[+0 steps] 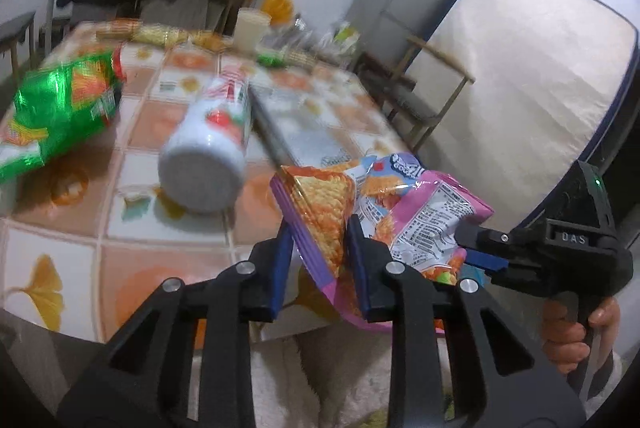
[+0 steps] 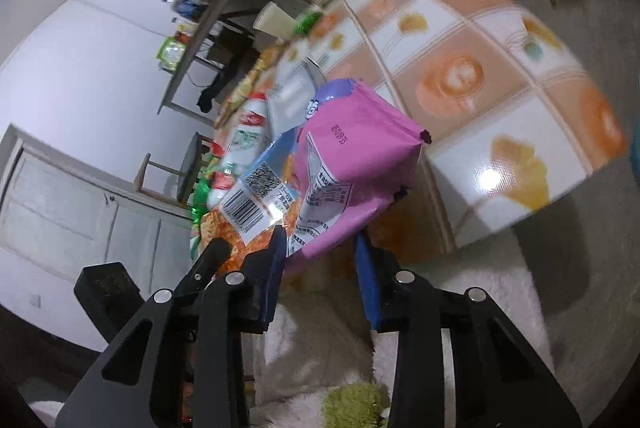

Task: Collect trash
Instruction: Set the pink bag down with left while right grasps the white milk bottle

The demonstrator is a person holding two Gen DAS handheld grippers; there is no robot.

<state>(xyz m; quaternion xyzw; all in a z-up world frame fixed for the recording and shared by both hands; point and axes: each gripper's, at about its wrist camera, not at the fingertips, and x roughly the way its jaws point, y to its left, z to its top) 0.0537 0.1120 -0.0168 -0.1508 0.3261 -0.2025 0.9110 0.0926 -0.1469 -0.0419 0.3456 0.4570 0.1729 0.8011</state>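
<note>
Two grippers on one item: your left gripper [image 1: 318,260] and your right gripper [image 2: 322,264] both have the crinkled pink-and-orange foil snack packet [image 1: 384,211] between their blue pads at the near edge of the table [image 1: 168,131].

- Left jaws: narrowed around the packet's orange-printed fold; pads look pressed on it, so count that as a grip.
- Right jaws: pink panel sits between them, one pad against the film, the other apparently standing off. Treat as not yet clamped.
- Packet location: hanging over the table's near edge, above white fluffy fabric, partly lifted.
- Other trash on the table: white plastic bottle with a red-and-green label [image 1: 208,155] lying on its side just beyond the packet; shiny green foil snack bag [image 1: 60,111] further left; pale paper cup [image 1: 250,27] at the far end.

Step in hand, by my reading: picking up the first wrapper. Next move calls for a bin or bag, and none shows in either view, so you must find one. One gripper suffices; free the other for the bottle.

Writing: barcode, QR code and dense print on the packet, characters too small to read. The right gripper body reads "DAS" in the left view.
</note>
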